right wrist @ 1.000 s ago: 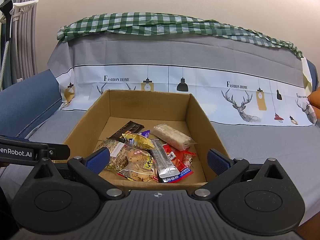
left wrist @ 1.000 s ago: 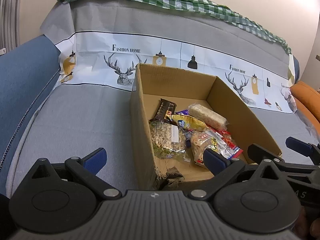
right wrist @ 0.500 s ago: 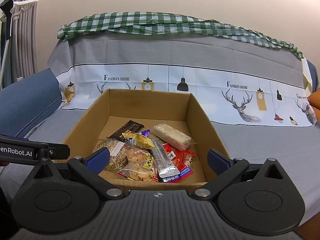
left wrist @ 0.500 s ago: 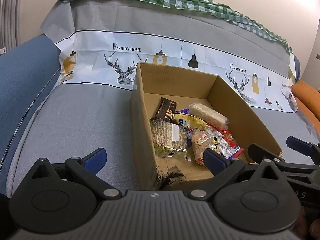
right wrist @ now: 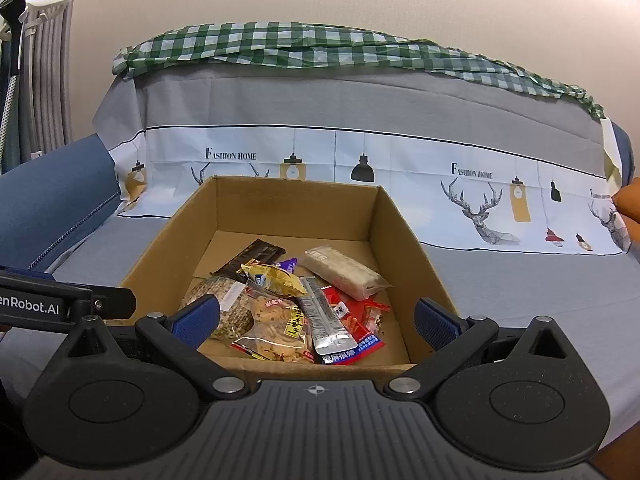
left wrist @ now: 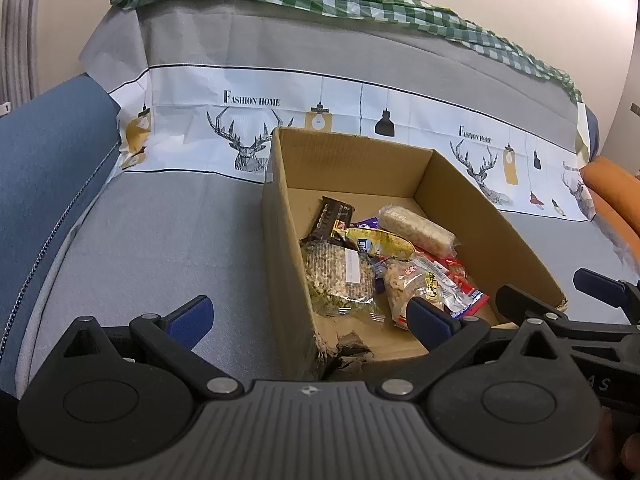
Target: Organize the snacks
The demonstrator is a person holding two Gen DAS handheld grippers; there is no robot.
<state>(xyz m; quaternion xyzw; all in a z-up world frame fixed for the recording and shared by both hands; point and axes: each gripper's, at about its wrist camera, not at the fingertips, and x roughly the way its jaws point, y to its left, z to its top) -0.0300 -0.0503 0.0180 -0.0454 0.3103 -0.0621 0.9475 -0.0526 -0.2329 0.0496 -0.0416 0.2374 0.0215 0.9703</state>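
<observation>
In the left wrist view, the cardboard box [left wrist: 476, 204] sits on a grey-covered sofa [left wrist: 160, 232], and everything is placed against it. The left gripper [left wrist: 310, 320] hangs just before the box's torn near corner, released, its blue fingertips [left wrist: 192, 316] spread wide with nothing between them: one lies outside the box's left wall, the other over the box's near edge. Inside the box the snacks [left wrist: 384, 264] lie heaped toward its near left side: a dark chocolate bar [left wrist: 330, 220] by the left wall, a pale rice bar [left wrist: 416, 230] further in, a clear bag of grain puffs [left wrist: 340, 276] nearest the corner. The right gripper [left wrist: 600, 286] shows beyond the box's right near corner.

In the right wrist view, the right gripper [right wrist: 316, 322] faces the box [right wrist: 404, 228] squarely from its near wall, released and empty, its fingertips [right wrist: 434, 322] straddling the box's width. The snacks [right wrist: 296, 300] rest on the box floor, toward the near wall. A checked cloth [right wrist: 320, 46] drapes the sofa back behind the box.
</observation>
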